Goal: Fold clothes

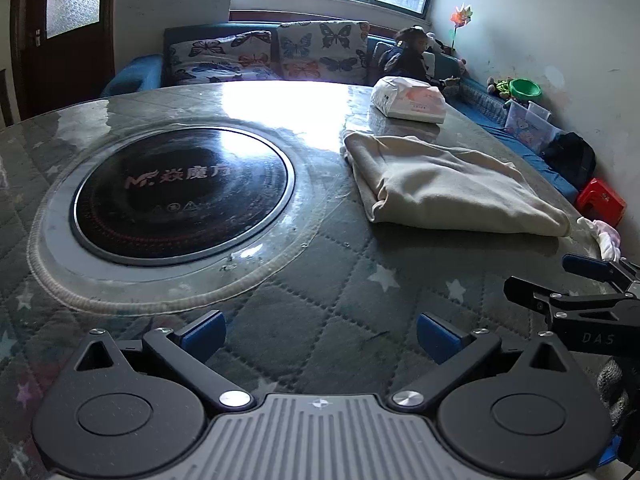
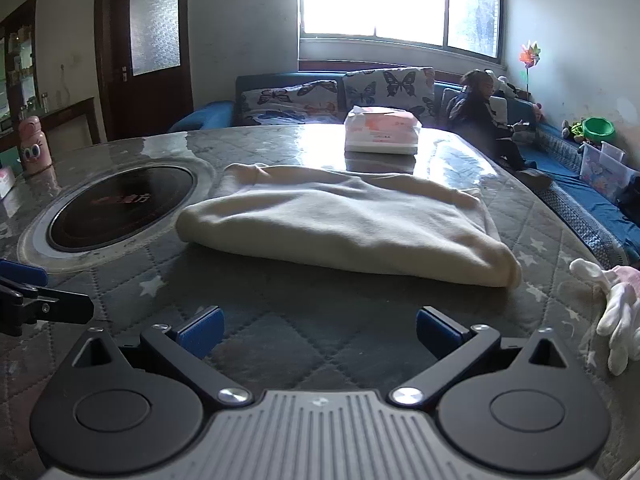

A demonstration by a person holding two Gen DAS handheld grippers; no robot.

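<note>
Jaws: both pairs stand spread wide with nothing between them; the left gripper (image 1: 321,336) and right gripper (image 2: 318,334) hover low over the quilted cover, side by side, short of the cloth.
Garment: the beige garment (image 2: 340,228) lies already doubled into a thick rectangle, ahead of the right gripper and off to the right of the left one, its rounded folded edge facing the grippers, its far layers looser.
Step in hand: I judge either a last fold or a tidy-up; the bundle looks nearly done.
Doing it well: each pair of jaws should take one near corner through all layers, lift together, and lay the edge evenly over the far side, so that the soft fabric does not slide or bunch.
Surface: a dark star-patterned quilted surface (image 1: 320,264) under a glossy clear sheet, with a round black cooktop (image 1: 182,196) set into it just left of the garment; a tissue pack (image 2: 382,134) sits beyond the garment, and a white glove (image 2: 618,312) lies at the right edge.
Room: a blue sofa (image 2: 208,116) with butterfly cushions under a bright window, a person seated on it, a pinwheel (image 2: 530,56) in the corner, a dark door to the left.
</note>
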